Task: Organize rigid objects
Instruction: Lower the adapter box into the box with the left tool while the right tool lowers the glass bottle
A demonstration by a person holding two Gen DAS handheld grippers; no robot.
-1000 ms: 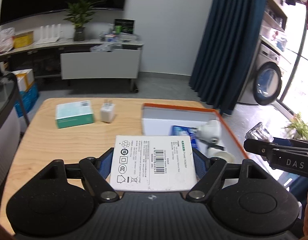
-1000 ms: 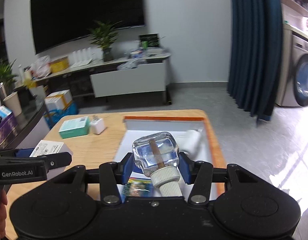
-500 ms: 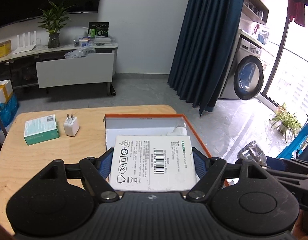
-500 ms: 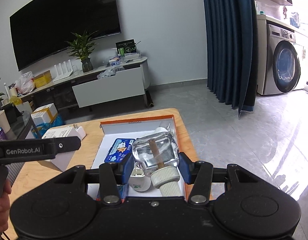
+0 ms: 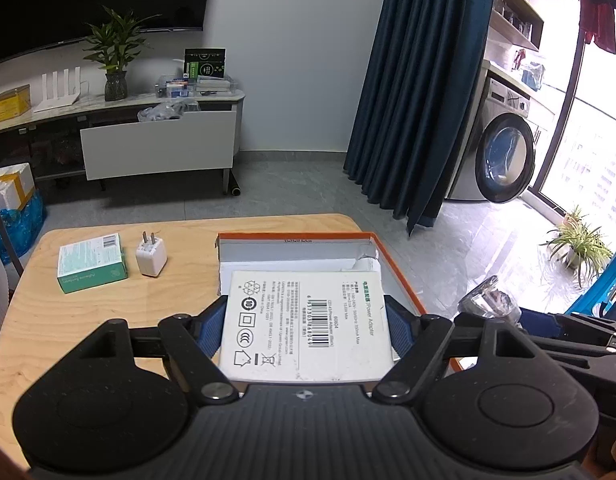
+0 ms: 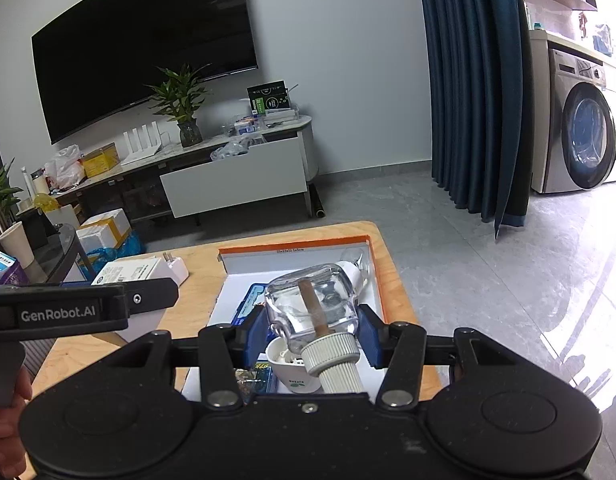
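My left gripper (image 5: 305,322) is shut on a white power-adapter box (image 5: 308,326), held over the near part of the orange-rimmed open box (image 5: 291,237) on the wooden table. My right gripper (image 6: 312,320) is shut on a clear glass bottle (image 6: 312,300) with a ribbed white cap, held above the same orange-rimmed box (image 6: 382,280). Inside that box lie a blue packet (image 6: 251,300), a white cup-shaped item (image 6: 287,368) and a white tube at the far right. The bottle (image 5: 488,300) shows at the right of the left wrist view.
A green-and-white box (image 5: 91,262) and a white plug adapter (image 5: 151,258) sit on the left part of the table (image 5: 67,320). The other gripper's arm (image 6: 67,310) crosses the left of the right wrist view. Floor, a blue curtain and a washing machine lie beyond the table's right edge.
Both grippers have shifted rightward over the orange-rimmed box, each still holding its object. The green box and plug now sit further left in the left wrist view.
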